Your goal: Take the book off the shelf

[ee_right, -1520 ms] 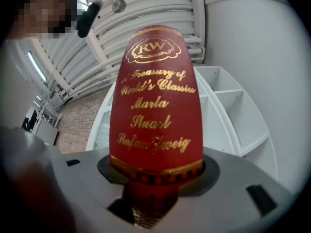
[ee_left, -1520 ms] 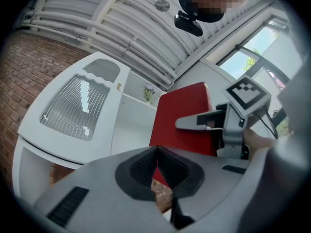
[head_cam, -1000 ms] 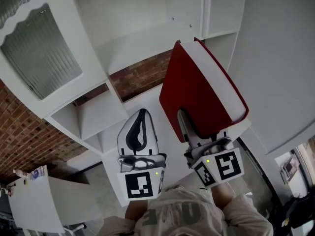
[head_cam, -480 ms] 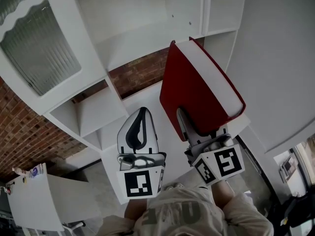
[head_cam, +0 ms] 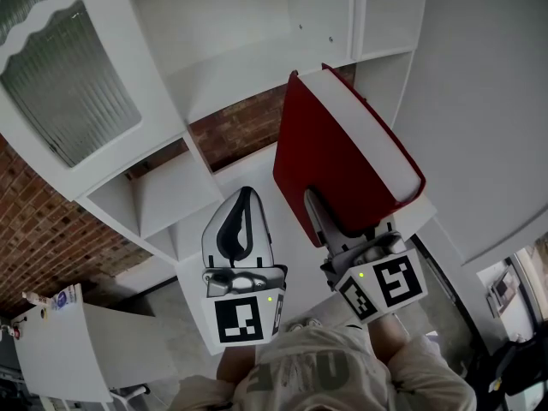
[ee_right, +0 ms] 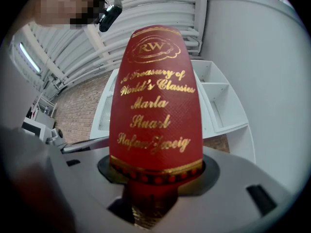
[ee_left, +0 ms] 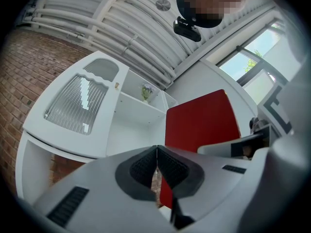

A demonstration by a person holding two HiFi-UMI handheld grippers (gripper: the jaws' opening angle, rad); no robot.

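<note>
My right gripper (ee_right: 154, 181) is clamped on the red book (ee_right: 155, 96), jaws spread across its thickness at the bottom end of the gold-lettered spine. In the head view the book sits right of centre, tilted, with its top corner up near the white shelf unit (head_cam: 214, 75). As far as I can judge it is out of every compartment and carried by my grip alone. My left gripper (ee_left: 156, 166) is closed on nothing, at lower centre of the head view, just left of the book.

What worries me is the hold. I have only one end of a thick, probably heavy hardback, so most of its weight hangs beyond the pads. A quick swing could make it pivot in the jaws or slide out. The covers might also fan open, since nothing pins the far edge. And if I turn carelessly, that top corner could knock a shelf divider and lever the book loose.
</note>
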